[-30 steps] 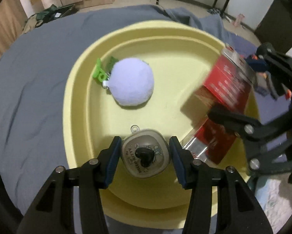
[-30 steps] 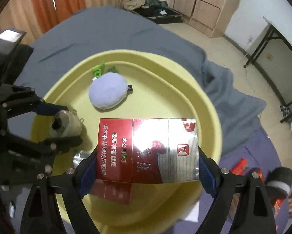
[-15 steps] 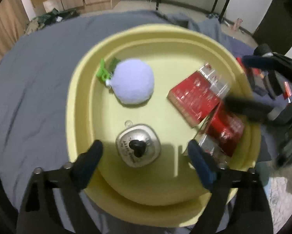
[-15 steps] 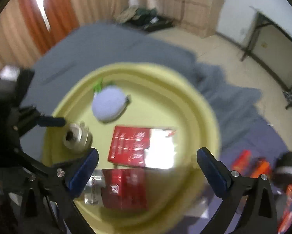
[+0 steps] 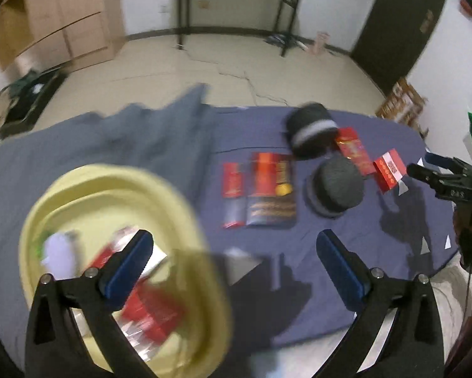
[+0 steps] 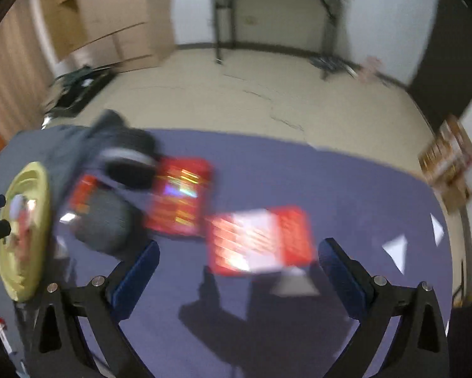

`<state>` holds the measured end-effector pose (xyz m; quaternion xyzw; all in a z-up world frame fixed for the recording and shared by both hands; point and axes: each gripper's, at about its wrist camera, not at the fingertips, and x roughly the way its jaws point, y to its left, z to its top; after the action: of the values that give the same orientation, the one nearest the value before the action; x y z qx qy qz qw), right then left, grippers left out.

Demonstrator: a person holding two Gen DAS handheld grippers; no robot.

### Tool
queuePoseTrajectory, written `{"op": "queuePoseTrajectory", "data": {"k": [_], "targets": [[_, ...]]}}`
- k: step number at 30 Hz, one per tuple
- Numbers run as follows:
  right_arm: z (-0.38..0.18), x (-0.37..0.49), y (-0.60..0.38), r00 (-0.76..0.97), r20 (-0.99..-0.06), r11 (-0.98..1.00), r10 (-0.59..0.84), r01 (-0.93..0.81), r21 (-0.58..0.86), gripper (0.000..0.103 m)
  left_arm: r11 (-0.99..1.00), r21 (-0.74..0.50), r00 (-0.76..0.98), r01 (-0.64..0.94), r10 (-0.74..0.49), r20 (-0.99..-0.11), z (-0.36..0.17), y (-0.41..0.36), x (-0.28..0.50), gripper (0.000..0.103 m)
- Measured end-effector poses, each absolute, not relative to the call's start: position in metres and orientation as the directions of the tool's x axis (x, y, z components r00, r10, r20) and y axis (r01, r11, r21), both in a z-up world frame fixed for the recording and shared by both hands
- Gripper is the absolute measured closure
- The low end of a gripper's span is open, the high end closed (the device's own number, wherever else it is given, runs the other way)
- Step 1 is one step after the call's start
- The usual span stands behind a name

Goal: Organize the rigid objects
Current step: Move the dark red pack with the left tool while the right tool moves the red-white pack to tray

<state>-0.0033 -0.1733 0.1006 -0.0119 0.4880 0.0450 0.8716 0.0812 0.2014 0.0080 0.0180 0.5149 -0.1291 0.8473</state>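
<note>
In the left wrist view my left gripper hangs over purple cloth just right of the yellow basin. Its jaws are opening, with nothing between them. The basin holds red boxes and a lilac plush ball, all blurred. Two flat red packs lie ahead on the cloth. My right gripper stands open and empty above a blurred red-and-white box. It also shows at the right edge as the right gripper, by that box.
A dark roll with a grey band and a dark grey round thing lie on the cloth beside a red packet. Grey bedding lies left. Beyond are bare floor, a black table and wooden cabinets.
Both grippers opened and let go: the round tin and the red box stay in the basin. Both then swung right, away from the basin, over the purple cloth.
</note>
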Motion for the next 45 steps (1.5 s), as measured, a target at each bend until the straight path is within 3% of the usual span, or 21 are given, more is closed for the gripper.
{"op": "queuePoseTrajectory", "data": {"k": [8,12,19,20,22,23,24,30,33,36,41,45], "targets": [[0.072,0.007,-0.204,0.497,-0.855,0.988,0.148,-0.103,0.112,0.000,0.963,-0.010,0.378,0.269,-0.115,-0.919,-0.036,0.144,0.119,0.000],[0.049,0.020,-0.188,0.473,-0.874,0.989,0.109,-0.141,0.047,0.000,0.961,0.040,0.376,0.272,-0.068,-0.924,-0.046,0.140,0.127,0.000],[0.028,0.031,-0.181,0.457,-0.887,0.989,0.058,-0.145,-0.009,0.000,0.965,0.014,0.372,0.262,-0.088,-0.924,-0.057,0.137,0.133,0.002],[0.025,0.033,-0.183,0.453,-0.890,0.991,0.056,-0.137,-0.007,0.000,0.967,0.021,0.370,0.255,-0.077,-0.926,-0.059,0.136,0.135,0.006],[0.021,0.038,-0.183,0.457,-0.887,0.990,0.061,-0.139,-0.003,0.000,0.971,0.014,0.372,0.237,-0.078,-0.925,-0.060,0.137,0.138,0.031],[0.021,0.038,-0.183,0.472,-0.879,0.989,0.064,-0.145,-0.006,0.003,0.975,0.030,0.394,0.221,-0.061,-0.917,-0.058,0.137,0.138,0.040],[0.021,0.038,-0.182,0.486,-0.872,0.988,0.062,-0.151,-0.014,0.013,0.976,0.031,0.404,0.213,-0.060,-0.913,-0.058,0.139,0.137,0.045],[0.032,0.024,-0.180,0.518,-0.853,0.988,0.068,-0.156,-0.016,0.013,0.981,-0.085,0.407,0.173,-0.150,-0.901,-0.038,0.156,0.136,0.045],[0.060,0.011,-0.177,0.555,-0.827,0.984,0.092,-0.176,-0.009,0.013,0.975,-0.160,0.452,0.157,-0.215,-0.866,-0.001,0.180,0.123,0.045],[0.094,-0.002,-0.150,0.587,-0.799,0.966,0.130,-0.257,-0.031,0.013,0.979,-0.151,0.505,0.138,-0.201,-0.840,0.036,0.217,0.109,0.045],[0.139,-0.035,-0.046,0.561,-0.767,0.873,0.310,-0.487,-0.003,0.013,0.999,-0.023,0.537,0.036,-0.038,-0.843,0.069,0.314,0.092,0.045],[0.139,-0.061,0.049,0.473,-0.775,0.770,0.419,-0.637,0.027,0.013,0.998,0.050,0.488,-0.029,0.058,-0.871,0.053,0.371,0.082,0.045]]}}
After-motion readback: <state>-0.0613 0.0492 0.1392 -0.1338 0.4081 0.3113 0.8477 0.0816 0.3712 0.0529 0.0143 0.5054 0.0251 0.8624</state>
